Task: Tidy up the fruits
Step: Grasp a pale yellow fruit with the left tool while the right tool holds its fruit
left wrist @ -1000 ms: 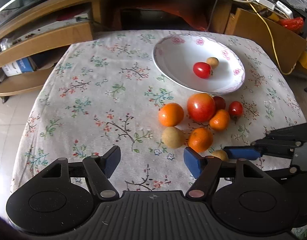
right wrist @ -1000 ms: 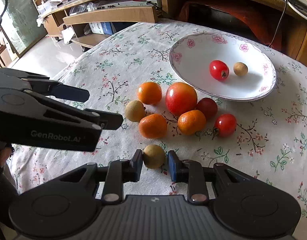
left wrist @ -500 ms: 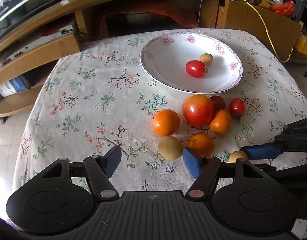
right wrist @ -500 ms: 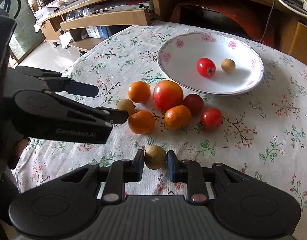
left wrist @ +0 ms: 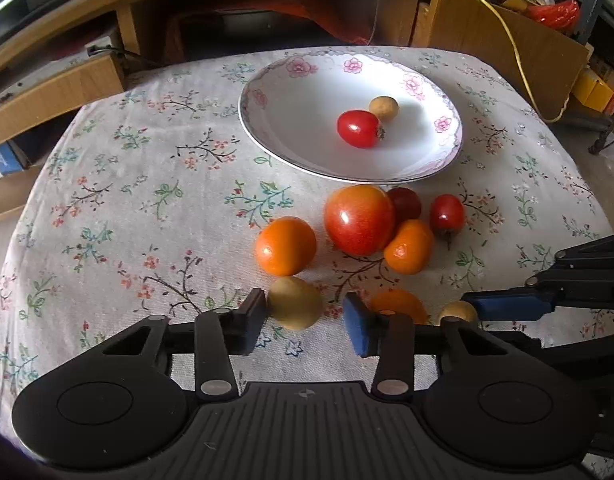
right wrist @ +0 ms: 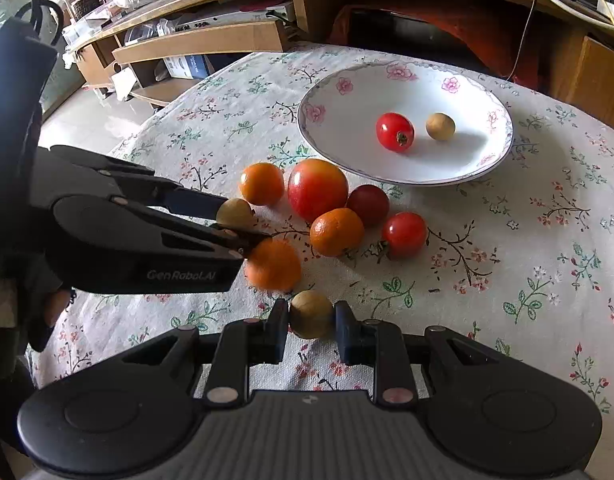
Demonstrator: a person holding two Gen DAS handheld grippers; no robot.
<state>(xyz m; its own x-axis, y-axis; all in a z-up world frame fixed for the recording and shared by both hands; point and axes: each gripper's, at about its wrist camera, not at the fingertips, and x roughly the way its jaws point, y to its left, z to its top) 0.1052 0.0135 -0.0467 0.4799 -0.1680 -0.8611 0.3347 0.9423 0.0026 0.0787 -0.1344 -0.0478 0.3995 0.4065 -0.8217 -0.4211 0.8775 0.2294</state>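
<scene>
Fruit lies scattered on the counter (left wrist: 107,208), which wears a flowered cloth, just in front of a white plate (left wrist: 291,136) with pink flowers on its rim. On the plate sit a red tomato (left wrist: 358,128) and a small tan fruit (left wrist: 383,109), close together. Below the plate is a cluster: a big red apple (left wrist: 359,219), an orange (left wrist: 285,245) to its left, a second orange (left wrist: 408,246) touching it on the right, a dark red fruit (left wrist: 405,203) behind and a small tomato (left wrist: 447,213) further right. The left gripper (left wrist: 305,322) has its fingers apart around a yellowish fruit (left wrist: 295,307); its left finger is right against the fruit, the right one clear of it, with a blurred third orange (left wrist: 399,305) just past that finger. The right gripper (right wrist: 311,326) has its fingers clamped on a small brown fruit (right wrist: 311,314), near the counter's front edge
</scene>
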